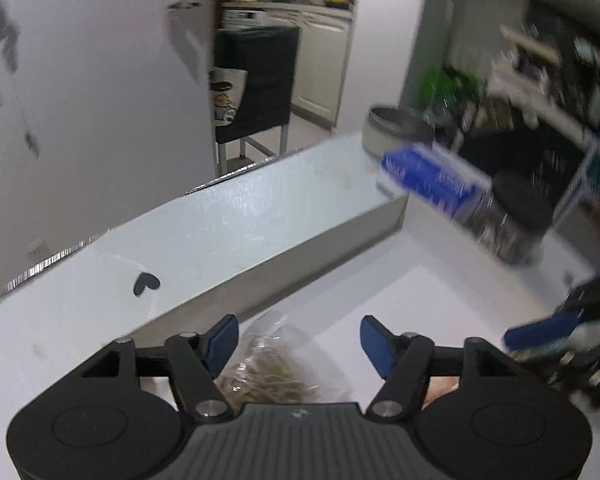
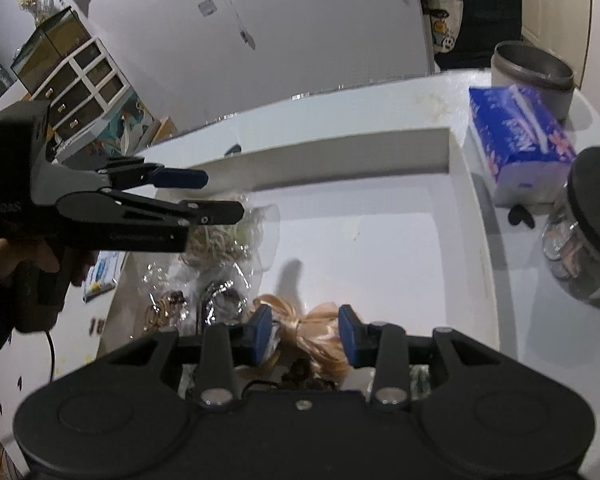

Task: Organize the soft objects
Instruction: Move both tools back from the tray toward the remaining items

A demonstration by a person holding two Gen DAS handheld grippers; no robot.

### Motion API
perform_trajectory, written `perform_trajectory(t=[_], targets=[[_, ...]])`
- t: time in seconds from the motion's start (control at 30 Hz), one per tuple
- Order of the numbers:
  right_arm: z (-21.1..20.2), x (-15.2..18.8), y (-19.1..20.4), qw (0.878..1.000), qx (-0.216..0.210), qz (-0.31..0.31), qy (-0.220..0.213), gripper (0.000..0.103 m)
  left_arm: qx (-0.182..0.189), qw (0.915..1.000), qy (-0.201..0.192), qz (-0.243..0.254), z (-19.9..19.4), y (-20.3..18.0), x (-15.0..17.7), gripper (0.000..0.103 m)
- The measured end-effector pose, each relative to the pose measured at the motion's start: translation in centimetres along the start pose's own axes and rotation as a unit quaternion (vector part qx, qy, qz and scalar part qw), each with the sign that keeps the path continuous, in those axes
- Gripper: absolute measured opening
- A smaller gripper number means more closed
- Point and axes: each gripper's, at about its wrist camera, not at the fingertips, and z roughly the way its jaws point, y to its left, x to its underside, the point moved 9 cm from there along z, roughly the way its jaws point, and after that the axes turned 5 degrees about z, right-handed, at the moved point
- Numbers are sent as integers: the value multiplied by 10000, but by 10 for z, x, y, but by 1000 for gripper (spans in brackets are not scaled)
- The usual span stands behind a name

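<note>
Landmark was the white tray (image 2: 452, 148), shallow, with a raised rim. Left of its left rim, the left gripper (image 2: 204, 196) came in from the side in the right wrist view, held by a hand (image 2: 40, 256); its own camera showed that left gripper (image 1: 298, 344) with fingers spread wide and nothing between them. Right under those fingers, at the tray's near-left corner, lay a clear bag of rubber bands (image 1: 266, 376), same bag (image 2: 224, 236) in the right view. Just nearer than it on that tray side sat more clear packets with small hair ties (image 2: 168, 308) and something shiny, too blurred to name. In the near middle of the tray sat a peach ribbon bow (image 2: 312, 328), the soft item. The right gripper (image 2: 305, 334) had its fingers spread on either side of the bow; touching or not, could not tell. Right of the tray's right rim stood a blue tissue pack (image 2: 520, 140), a grey cylindrical container (image 2: 536, 76) behind it, and a black-lidded glass jar (image 2: 584, 232) nearer.
</note>
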Motion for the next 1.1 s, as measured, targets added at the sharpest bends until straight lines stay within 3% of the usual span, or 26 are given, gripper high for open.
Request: perform_trajectory(t=[0.13, 0.23, 0.67, 1.1], targets=[[-14, -3, 3, 9997, 115, -129, -185, 40, 55, 9987, -23, -496, -19, -10, 1, 70], [-25, -2, 5, 9991, 198, -200, -326, 55, -36, 9979, -52, -642, -34, -20, 6, 76], [-79, 7, 3, 9940, 595, -337, -858, 82, -526, 9927, -165, -1070, -99, -49, 33, 102], [-118, 30, 5, 9889, 745, -314, -1244, 101, -767, 9860, -309, -1446, -142, -74, 67, 103]])
